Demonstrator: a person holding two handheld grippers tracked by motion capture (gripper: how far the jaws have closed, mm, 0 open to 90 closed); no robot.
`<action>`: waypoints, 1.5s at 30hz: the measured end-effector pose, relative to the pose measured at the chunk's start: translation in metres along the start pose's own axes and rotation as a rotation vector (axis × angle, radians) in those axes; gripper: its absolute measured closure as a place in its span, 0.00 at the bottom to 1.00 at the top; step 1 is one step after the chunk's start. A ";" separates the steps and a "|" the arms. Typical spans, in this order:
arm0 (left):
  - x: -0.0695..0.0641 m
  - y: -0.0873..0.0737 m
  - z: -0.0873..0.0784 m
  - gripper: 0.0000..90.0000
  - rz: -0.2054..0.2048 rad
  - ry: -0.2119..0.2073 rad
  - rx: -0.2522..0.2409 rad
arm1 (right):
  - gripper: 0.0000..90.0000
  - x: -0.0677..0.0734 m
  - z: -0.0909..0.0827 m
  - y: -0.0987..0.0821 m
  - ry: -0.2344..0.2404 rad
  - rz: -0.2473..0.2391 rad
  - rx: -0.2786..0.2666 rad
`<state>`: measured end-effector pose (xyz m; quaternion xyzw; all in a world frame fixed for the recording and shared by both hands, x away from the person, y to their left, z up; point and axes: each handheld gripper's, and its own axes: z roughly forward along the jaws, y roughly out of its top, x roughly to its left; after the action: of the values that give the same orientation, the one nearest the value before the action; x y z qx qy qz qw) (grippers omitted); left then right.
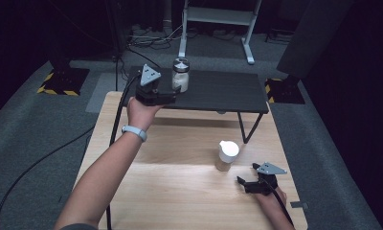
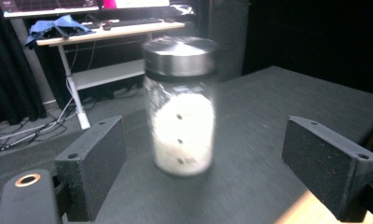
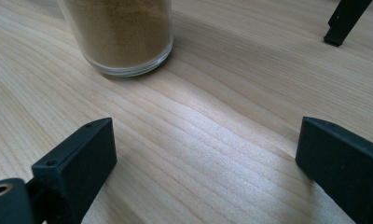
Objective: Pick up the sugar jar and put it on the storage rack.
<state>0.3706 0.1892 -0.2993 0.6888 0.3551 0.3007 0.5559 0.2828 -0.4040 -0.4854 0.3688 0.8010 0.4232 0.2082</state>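
Two black jaws of the left hand-held gripper (image 2: pixel 201 170) stand apart in the foreground of its own view, holding nothing. Straight ahead, beyond their tips and centred on the gap, is a glass jar (image 2: pixel 181 107) of white powder with a metal lid, upright on the dark raised shelf (image 1: pixel 228 91). The left hand is the nearer one to this jar; any grasp would likely come level, across its vertical axis. Well away from the jar, the right hand-held gripper (image 1: pixel 249 178) rests on the wooden surface (image 1: pixel 180 191), jaws wide and empty, just beside a white-lidded jar of brown powder (image 1: pixel 227 155).
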 end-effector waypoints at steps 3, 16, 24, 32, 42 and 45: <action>-0.008 -0.013 -0.009 0.15 0.009 -0.017 0.006 | 0.05 0.000 0.000 0.000 0.000 0.001 0.000; -0.046 -0.101 -0.029 0.15 0.036 0.012 0.075 | 0.05 0.000 0.000 0.000 0.000 0.001 0.000; -0.057 -0.147 -0.034 0.15 0.000 0.035 0.163 | 0.05 0.000 0.000 0.000 0.000 0.001 0.000; -0.059 -0.176 -0.039 0.15 -0.014 0.044 0.266 | 0.05 0.000 0.000 0.000 0.000 0.001 0.001; -0.051 -0.198 -0.041 0.13 -0.023 0.024 0.391 | 0.05 0.000 0.000 0.000 0.001 0.000 0.001; -0.047 -0.199 -0.039 0.08 -0.034 0.014 0.391 | 0.05 0.000 0.000 0.000 0.002 0.000 0.001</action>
<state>0.2814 0.1978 -0.4872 0.7753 0.4222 0.2216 0.4141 0.2828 -0.4043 -0.4853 0.3684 0.8013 0.4233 0.2075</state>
